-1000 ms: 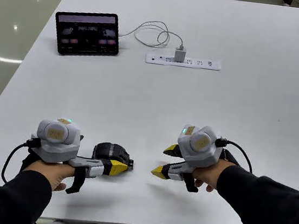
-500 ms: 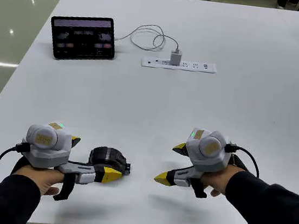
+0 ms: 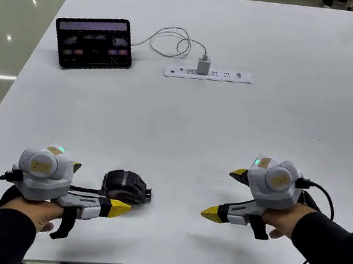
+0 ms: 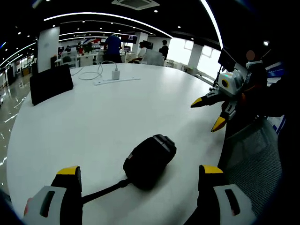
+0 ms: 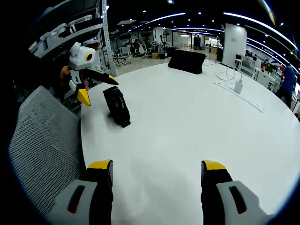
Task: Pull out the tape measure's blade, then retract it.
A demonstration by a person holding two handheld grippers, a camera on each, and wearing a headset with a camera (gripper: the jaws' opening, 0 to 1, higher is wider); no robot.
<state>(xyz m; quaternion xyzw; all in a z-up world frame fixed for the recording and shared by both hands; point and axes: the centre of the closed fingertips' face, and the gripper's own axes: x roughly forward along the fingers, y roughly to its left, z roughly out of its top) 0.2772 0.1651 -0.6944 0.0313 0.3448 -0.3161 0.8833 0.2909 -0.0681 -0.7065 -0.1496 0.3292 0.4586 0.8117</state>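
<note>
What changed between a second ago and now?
The right gripper backed off to the person's right, widening its gap to the tape measure. The left gripper drew back slightly toward the person; the tape measure lies ahead between its open jaws. No grip or release is visible. The tape measure, tablet and power strip stayed put; the rest is head motion.

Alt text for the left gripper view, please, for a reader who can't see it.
A black tape measure lies on the white table just ahead of the left gripper, whose jaws stand wide open. The right gripper, also open, is off to the right.
</note>
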